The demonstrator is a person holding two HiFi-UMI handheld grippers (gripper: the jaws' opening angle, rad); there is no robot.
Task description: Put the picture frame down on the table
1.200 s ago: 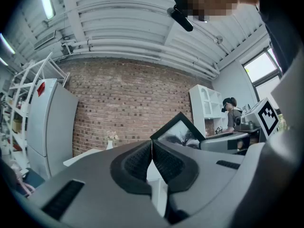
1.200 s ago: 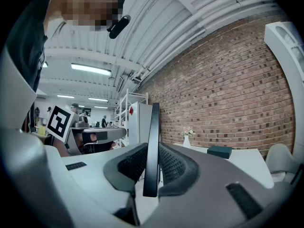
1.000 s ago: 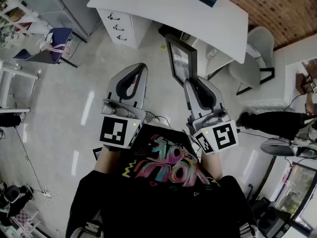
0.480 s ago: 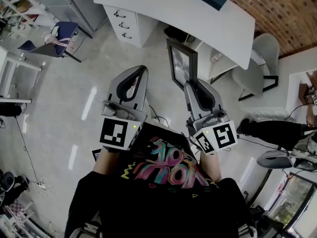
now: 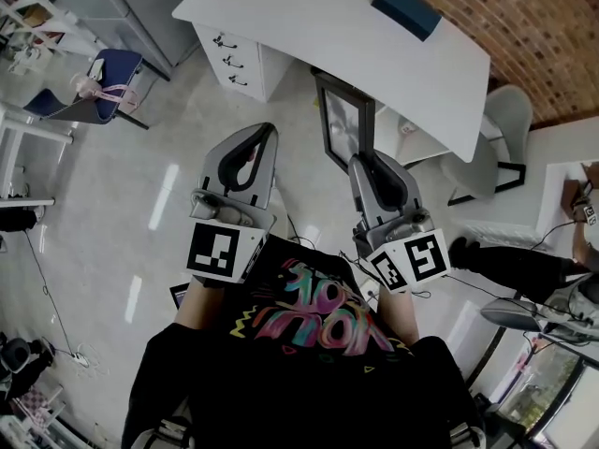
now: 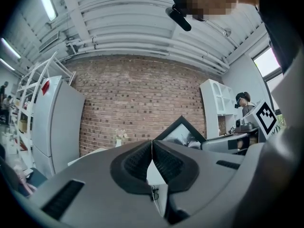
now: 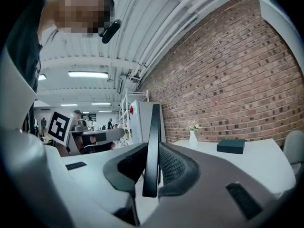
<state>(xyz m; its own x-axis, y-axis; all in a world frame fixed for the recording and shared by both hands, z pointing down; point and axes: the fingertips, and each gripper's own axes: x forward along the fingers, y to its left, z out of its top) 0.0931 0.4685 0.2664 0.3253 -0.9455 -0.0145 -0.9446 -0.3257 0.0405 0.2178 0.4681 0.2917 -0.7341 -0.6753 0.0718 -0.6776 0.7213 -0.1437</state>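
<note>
A black picture frame stands upright in the air in front of me, clamped by its lower edge in my right gripper. In the right gripper view the frame shows edge-on between the two pads, which press on it from both sides. My left gripper is held level beside it, to the left, shut with nothing in it; its pads meet at the tips. From the left gripper view a corner of the frame shows past the jaws. The white table lies ahead, beyond the frame.
A dark blue box lies on the table's far right, and a small vase stands on it. White drawers sit under the table's left end. A grey chair is at the right, a blue chair at the left. A person stands right.
The table has drawn nearer and spread wider in the head view as I walk toward it. Both grippers keep their pose, the frame still clamped in the right one.
</note>
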